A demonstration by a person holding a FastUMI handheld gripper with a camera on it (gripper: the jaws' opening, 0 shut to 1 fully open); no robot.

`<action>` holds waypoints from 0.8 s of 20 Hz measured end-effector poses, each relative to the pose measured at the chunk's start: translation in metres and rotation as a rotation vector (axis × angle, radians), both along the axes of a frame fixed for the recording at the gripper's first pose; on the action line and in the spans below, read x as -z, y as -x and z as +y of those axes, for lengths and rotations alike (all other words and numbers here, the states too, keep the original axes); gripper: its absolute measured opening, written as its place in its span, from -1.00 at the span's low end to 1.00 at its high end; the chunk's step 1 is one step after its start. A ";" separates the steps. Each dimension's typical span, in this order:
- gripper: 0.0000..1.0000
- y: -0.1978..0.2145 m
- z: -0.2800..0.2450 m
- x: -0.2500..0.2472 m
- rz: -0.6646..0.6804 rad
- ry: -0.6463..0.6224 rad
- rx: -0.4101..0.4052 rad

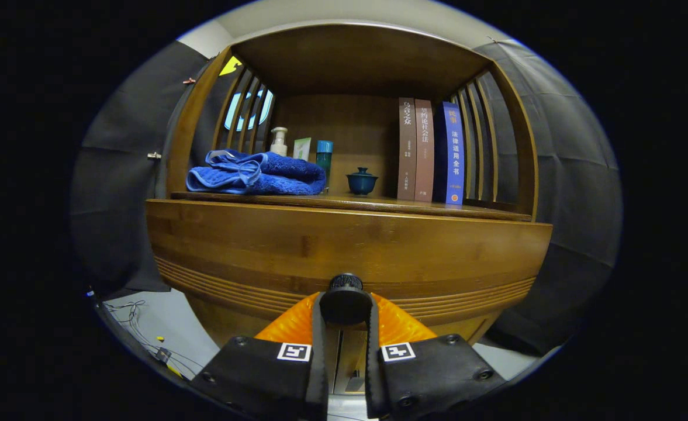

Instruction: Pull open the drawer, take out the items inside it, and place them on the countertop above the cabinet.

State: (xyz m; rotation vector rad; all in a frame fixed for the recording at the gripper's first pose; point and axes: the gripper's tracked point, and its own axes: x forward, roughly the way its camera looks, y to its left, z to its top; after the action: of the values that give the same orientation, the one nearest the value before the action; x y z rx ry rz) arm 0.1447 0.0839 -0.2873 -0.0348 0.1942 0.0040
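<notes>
Gripper view: looks straight at a wooden cabinet (pixel 344 245), with the round drawer knob (pixel 345 292) as the landmark for every place below.
Fingers: the gripper (pixel 345 318) has its fingers closed narrow around the drawer knob, one finger pressing each side of it.
Drawer knob: dark and round, mounted low on the drawer front (pixel 262 240), sitting between the fingertips.
Drawer front: broad brown wood with grooved lines along its lower part, spreading to both sides of the knob; whether it is pulled out at all cannot be told.
Desk: the cabinet's wooden top (pixel 379 203) runs above the knob, under a slatted hutch.
Blue towel (pixel 256 173): folded, lying on the desk up and to the left of the knob.
Pump bottle (pixel 279 141): pale, upright behind the towel, above-left of the knob.
Teal bottle (pixel 324 155): upright at the towel's right end, just left of the line above the knob.
Lidded cup (pixel 362 181): dark blue, almost directly above the knob.
Books (pixel 431 151): three upright spines, two brown and one blue, above-right of the knob.
</notes>
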 end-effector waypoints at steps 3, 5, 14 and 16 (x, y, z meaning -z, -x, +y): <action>-0.42 0.026 -0.001 -0.002 0.014 -0.023 0.000; -0.42 0.043 -0.002 -0.004 0.025 -0.025 -0.004; -0.42 0.095 0.000 0.000 0.079 -0.037 -0.007; -0.41 0.094 0.000 0.000 0.077 -0.035 -0.009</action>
State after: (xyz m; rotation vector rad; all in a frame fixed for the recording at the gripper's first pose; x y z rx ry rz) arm 0.0506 0.0839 -0.2874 -0.0004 0.2707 0.0176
